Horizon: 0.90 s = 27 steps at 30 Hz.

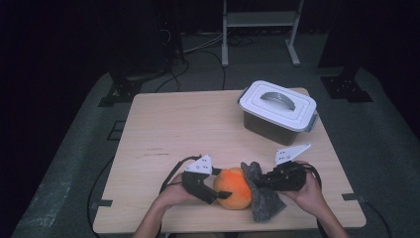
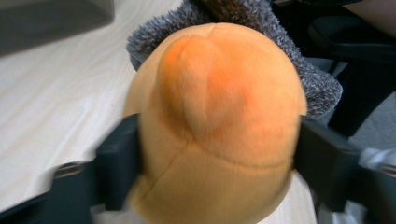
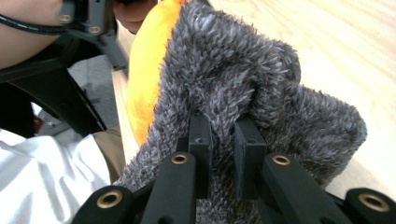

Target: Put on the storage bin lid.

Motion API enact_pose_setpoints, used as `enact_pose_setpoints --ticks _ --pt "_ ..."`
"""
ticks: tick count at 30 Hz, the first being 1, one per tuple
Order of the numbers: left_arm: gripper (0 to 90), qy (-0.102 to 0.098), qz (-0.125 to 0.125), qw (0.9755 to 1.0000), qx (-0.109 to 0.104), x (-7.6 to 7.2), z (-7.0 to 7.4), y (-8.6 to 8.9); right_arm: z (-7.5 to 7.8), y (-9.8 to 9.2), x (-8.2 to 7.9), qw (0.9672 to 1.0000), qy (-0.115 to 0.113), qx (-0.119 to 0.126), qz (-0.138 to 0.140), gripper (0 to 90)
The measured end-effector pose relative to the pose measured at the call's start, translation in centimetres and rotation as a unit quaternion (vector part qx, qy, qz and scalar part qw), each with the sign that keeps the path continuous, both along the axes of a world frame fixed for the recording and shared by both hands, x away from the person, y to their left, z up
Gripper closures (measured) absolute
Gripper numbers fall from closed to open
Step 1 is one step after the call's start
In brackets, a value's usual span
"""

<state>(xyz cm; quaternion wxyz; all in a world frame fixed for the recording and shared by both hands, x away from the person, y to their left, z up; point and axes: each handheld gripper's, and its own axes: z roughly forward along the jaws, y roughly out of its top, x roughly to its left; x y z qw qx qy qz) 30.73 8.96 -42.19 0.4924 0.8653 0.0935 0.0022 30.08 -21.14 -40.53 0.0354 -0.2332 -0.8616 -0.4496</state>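
Near the table's [image 1: 163,124] front edge we find an orange plush ball [image 1: 234,188] half wrapped in a grey furry cloth [image 1: 262,198]. We note the left gripper [image 1: 218,190] clamped on the ball, one jaw on each flank. Right gripper [image 1: 263,181] pinches a fold of the cloth. Lidded bin [image 1: 277,111] sits well apart.

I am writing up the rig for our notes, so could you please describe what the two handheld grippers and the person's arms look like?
Both the left gripper and the right gripper are matt black, each topped by a light grey three-cornered plate with small dark holes. A black cable loops back from each. The right gripper's fingers are flat black blocks on arms with brass-coloured rivets. The forearms are bare, with no sleeves to be seen on them.
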Motion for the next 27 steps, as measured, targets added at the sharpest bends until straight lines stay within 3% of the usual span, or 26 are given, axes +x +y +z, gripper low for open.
enact_pose_setpoints --ticks 3,6,10,13,15,17,20,24,27 --pt "39.5 -0.015 -0.001 0.9999 0.000 -0.1 0.7 0.1 0.1 -0.5 0.1 0.9999 0.008 0.012 0.000 79.3" --pt "41.4 -0.036 0.005 0.9994 0.000 -0.4 1.9 0.5 0.9 -0.8 -0.2 0.9997 -0.006 0.023 0.001 79.2" --pt "41.2 -0.065 0.006 0.9969 0.042 -0.9 2.5 0.3 1.8 -0.7 -0.4 0.9986 -0.019 0.049 0.002 79.3" --pt "39.9 -0.064 -0.003 0.9972 0.039 -1.1 1.9 -0.3 2.4 0.4 -0.7 0.9978 -0.027 0.059 0.013 79.3" --pt "38.9 -0.066 -0.001 0.9969 0.042 -1.0 1.9 -0.2 2.3 1.1 -0.9 0.9985 -0.035 0.037 0.017 79.2" --pt "38.1 -0.063 0.004 0.9972 0.041 -0.9 1.7 -0.1 1.8 1.3 -0.7 0.9989 -0.028 0.034 0.018 79.2" --pt "37.5 -0.055 0.006 0.9979 0.034 -0.6 1.5 0.1 0.9 0.8 -0.3 0.9993 -0.014 0.031 0.014 79.2" --pt "36.1 -0.049 0.007 0.9985 0.024 -0.5 1.2 0.2 0.0 -0.4 0.1 1.0000 0.004 0.008 0.003 78.9" --pt "35.5 -0.053 0.006 0.9983 0.022 -0.7 1.2 -0.1 0.6 -0.7 0.0 0.9998 -0.004 0.018 -0.003 78.9"
